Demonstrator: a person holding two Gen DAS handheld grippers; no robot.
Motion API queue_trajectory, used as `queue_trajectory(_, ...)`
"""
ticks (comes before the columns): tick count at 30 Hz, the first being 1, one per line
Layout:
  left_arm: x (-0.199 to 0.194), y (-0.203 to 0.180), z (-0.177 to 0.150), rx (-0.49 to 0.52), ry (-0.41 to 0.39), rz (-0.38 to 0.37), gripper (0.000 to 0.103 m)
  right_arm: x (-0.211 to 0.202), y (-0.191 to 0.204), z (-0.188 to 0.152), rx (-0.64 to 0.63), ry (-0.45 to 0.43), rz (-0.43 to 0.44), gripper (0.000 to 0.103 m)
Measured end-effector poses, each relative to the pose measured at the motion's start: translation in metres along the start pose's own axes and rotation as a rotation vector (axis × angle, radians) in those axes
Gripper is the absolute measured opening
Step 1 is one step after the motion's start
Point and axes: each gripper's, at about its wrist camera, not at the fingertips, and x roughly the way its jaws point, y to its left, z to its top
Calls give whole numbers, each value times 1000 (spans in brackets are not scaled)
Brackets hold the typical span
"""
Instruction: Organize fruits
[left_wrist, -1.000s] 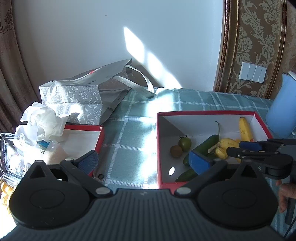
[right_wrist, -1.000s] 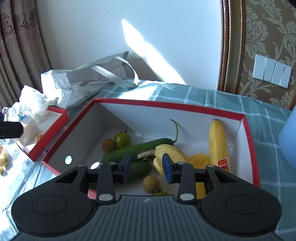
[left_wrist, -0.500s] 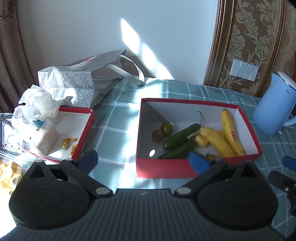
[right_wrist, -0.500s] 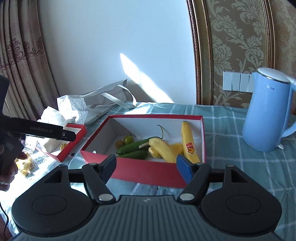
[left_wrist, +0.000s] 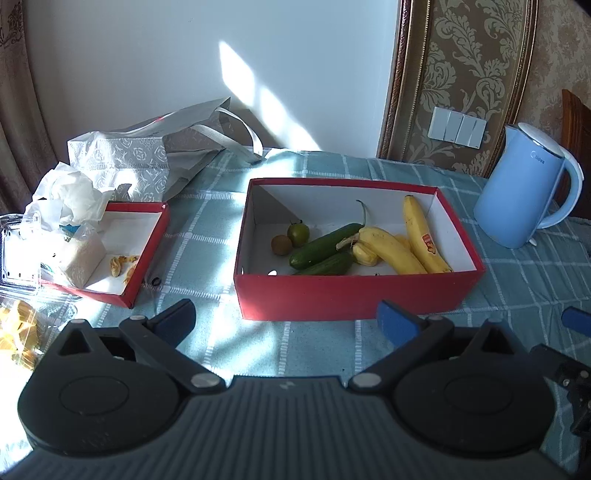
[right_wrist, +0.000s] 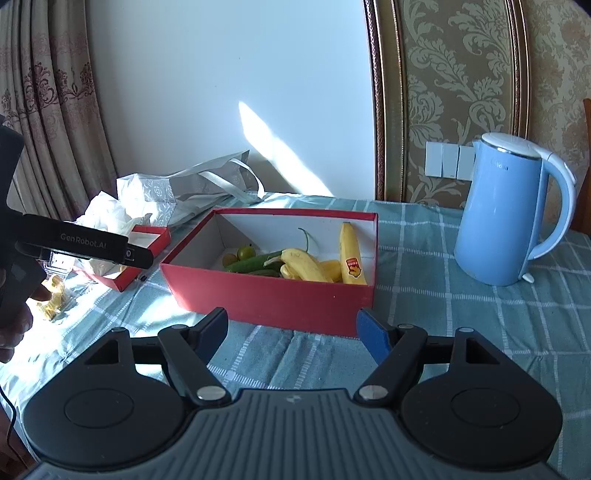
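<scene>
i'm hovering left gripper (left_wrist: 286, 319) and right gripper (right_wrist: 291, 328) before red box (left_wrist: 351, 295), fingers spread, empty. bananas (left_wrist: 391, 251) in box: soft, bruising easily; gripping mid-body gently.

red box (left_wrist: 354, 295) open, upright | bananas (left_wrist: 417, 240) yellow, lying at box's right end | cucumbers (left_wrist: 325, 247) dark green, mid-box, touching bananas | green tomato (left_wrist: 298, 233), brown kiwi (left_wrist: 281, 245) side by side, left of cucumbers

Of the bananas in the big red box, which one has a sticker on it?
The straight banana lying nearest the kettle side; its red sticker shows, the curved ones beside it are plain.
</scene>
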Motion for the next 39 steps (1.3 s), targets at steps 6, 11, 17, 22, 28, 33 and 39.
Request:
queue_trajectory(6, -7, -10, -1, 57, -17, -20, 103, -9, 10, 17, -68, -43, -12, 77)
queue_trajectory(11, -2, -5, 1, 100, -5, -50, 103, -6, 13, 29, -78, -51, -17, 77)
queue_trajectory(17, 9, 7, 9, 104, -1, -66, 103, 5, 21, 42, -88, -51, -29, 77)
queue_trajectory(22, 16, 9, 12, 132, 4, -80, 103, 14, 27, 50, -100, -45, -7, 78)
queue_trajectory(28, 24, 9, 13, 134, 10, -96, 103, 19, 30, 52, -93, -35, -17, 78)
queue_trajectory(33, 28, 10, 15, 131, 13, -97, 103, 18, 29, 53, -95, -35, -25, 78)
queue_trajectory(39, 30, 11, 16, 130, 13, -99, 103, 18, 29, 53, -94, -33, -26, 78)
